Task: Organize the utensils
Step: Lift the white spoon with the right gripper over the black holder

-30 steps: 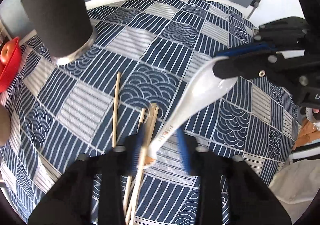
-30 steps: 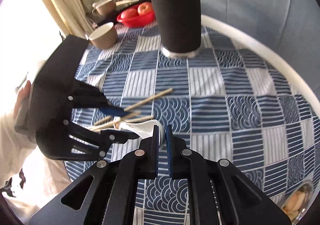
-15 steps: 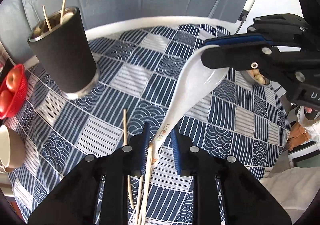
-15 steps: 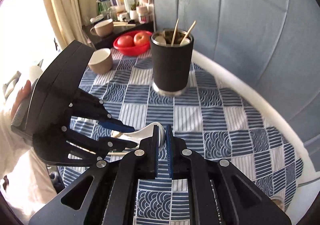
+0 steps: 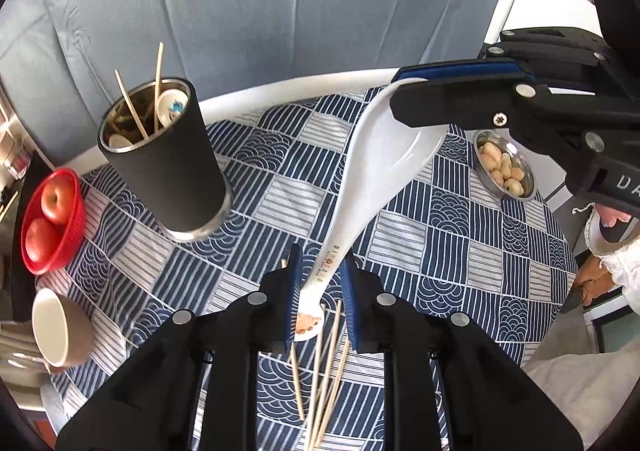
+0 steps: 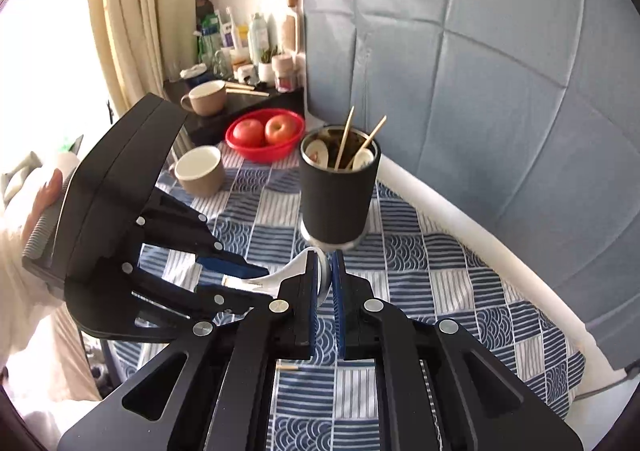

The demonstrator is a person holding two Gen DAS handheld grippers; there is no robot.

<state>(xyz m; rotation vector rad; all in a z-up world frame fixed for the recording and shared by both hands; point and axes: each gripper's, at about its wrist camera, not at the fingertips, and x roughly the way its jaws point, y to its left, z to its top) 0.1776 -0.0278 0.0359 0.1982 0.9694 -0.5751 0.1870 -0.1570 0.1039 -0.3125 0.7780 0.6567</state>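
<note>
Both jaws pinch the white ceramic spoon (image 5: 360, 187): left gripper (image 5: 320, 291) on its handle, right gripper (image 6: 326, 271) on its bowl, mid-frame.

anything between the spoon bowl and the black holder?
Nothing. In the right wrist view, only bare checked cloth lies between the white spoon and the black utensil holder.

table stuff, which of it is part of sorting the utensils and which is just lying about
Part of the job:
white spoon, held by right gripper at the bowl, handle between left gripper fingers
loose chopsticks
black utensil cup

Lying about:
red bowl of apples
brown mug
dish of nuts
</note>
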